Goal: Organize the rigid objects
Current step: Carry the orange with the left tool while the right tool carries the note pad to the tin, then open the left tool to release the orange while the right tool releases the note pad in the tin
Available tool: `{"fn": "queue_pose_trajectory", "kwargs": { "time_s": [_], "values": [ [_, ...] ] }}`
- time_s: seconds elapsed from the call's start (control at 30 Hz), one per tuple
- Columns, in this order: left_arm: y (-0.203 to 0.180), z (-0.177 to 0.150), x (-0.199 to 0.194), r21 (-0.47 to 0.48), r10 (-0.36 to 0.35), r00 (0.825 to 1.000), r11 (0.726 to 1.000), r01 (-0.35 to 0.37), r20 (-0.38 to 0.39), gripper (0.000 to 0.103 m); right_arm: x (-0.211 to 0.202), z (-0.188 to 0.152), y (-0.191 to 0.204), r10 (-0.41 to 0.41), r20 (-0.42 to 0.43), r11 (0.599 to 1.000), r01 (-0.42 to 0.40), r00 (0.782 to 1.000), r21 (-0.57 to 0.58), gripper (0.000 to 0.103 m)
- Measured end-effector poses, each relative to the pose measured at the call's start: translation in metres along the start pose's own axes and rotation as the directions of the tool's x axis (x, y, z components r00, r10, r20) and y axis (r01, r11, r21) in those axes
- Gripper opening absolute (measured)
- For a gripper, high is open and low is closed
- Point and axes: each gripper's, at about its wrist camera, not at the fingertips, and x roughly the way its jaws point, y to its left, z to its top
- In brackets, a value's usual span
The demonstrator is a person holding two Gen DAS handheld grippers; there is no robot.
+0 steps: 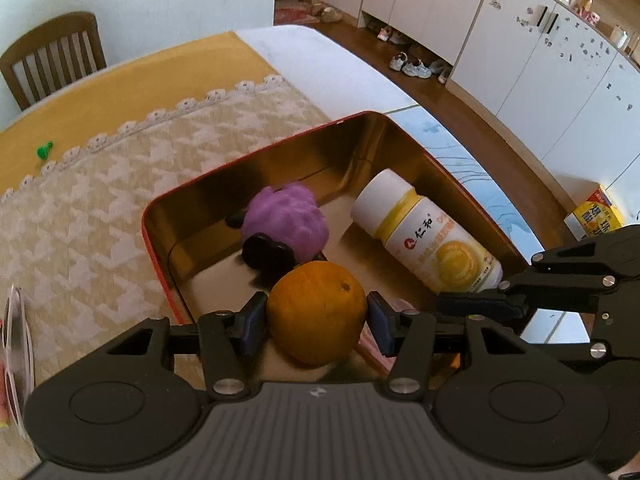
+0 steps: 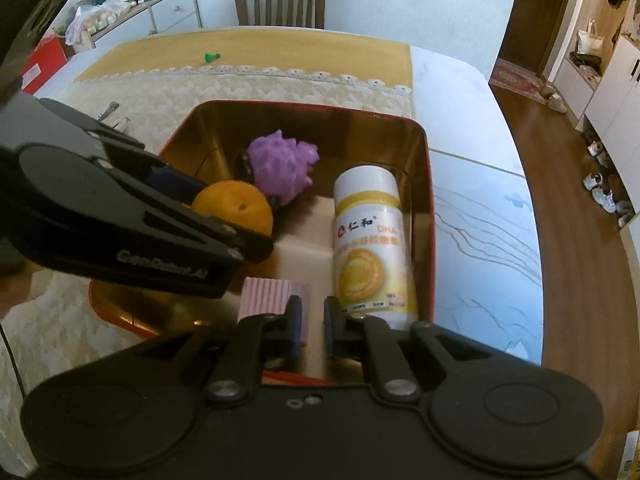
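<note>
Over the red-rimmed tin box (image 1: 160,264) with its gold inside, both grippers point steeply down. The left gripper (image 1: 316,320) has an orange (image 1: 316,308) between its 2 blue pads, one pad against each side of the fruit, so its jaws are closed on the orange at about half their spread; the orange sits low over the near left part of the box. Beyond the orange, toward the far wall of the box, lies a purple lumpy toy (image 1: 290,220) with a small black piece (image 1: 266,254) at its near side. Along the right wall of the box lies a white bottle (image 1: 424,236) with a yellow label, on its side, cap end toward the far wall. The right gripper (image 2: 308,324) hangs over the near edge of the box, its jaws drawn to a narrow gap with nothing between them; a pink ribbed block (image 2: 268,300) stands just left of its left pad, and whether the pad touches it I cannot tell. The bottle's base is just right of that gripper. The box rests on a cream patterned cloth (image 1: 100,200), and far beyond the box a small green piece (image 1: 44,151) lies on the yellow table runner (image 1: 140,80).
</note>
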Motion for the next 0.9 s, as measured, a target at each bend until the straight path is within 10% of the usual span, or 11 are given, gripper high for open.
{"fn": "queue_pose_trajectory", "kwargs": {
  "time_s": [0.9],
  "values": [
    [0.009,-0.01,-0.043,0.03,-0.005,0.992,1.0,0.001,0.127,0.059,-0.032,0.001,0.007,0.03,0.049,0.996,-0.034,0.998,0.085,0.052]
  ]
}}
